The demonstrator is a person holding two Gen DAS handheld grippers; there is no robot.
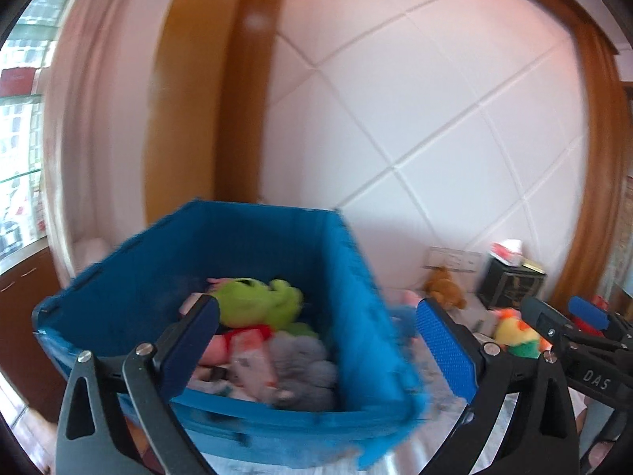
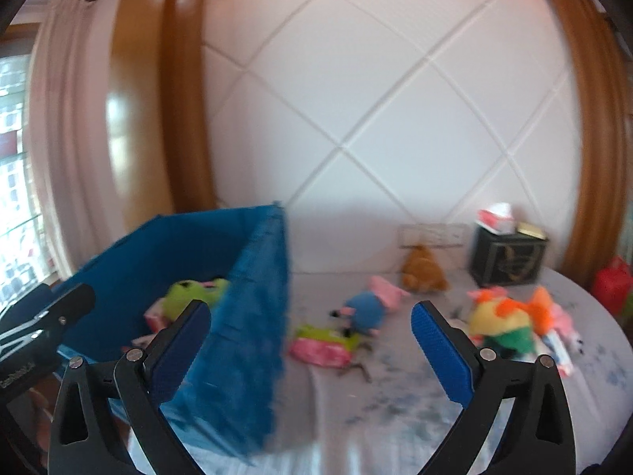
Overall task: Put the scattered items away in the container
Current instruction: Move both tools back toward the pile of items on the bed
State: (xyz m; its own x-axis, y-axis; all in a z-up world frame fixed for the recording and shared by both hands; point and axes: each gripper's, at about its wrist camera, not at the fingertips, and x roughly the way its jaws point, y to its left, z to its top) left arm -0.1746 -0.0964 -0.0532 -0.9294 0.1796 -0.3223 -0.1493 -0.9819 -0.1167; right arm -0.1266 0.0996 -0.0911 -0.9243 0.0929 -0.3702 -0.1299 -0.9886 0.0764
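A blue crate [image 1: 245, 245] stands on the bed, blurred, with a green plush [image 1: 253, 301], a grey plush [image 1: 304, 360] and other soft items inside. My left gripper [image 1: 320, 340] hangs open over the crate's near right corner and holds nothing. In the right wrist view the crate [image 2: 253, 316] is at the left. Right of it on the sheet lie a pink and green packet [image 2: 324, 344], a blue and pink pig plush [image 2: 366, 308], a brown bear [image 2: 423, 269] and a yellow, green and orange plush [image 2: 506, 324]. My right gripper [image 2: 312, 340] is open and empty, short of these toys.
A black box [image 2: 506, 253] with a tissue pack on top stands at the back right by the padded headboard [image 2: 395, 118]. A red object [image 2: 611, 285] sits at the far right edge. Curtains and a window are at the left. The flowered sheet [image 2: 395, 396] fills the foreground.
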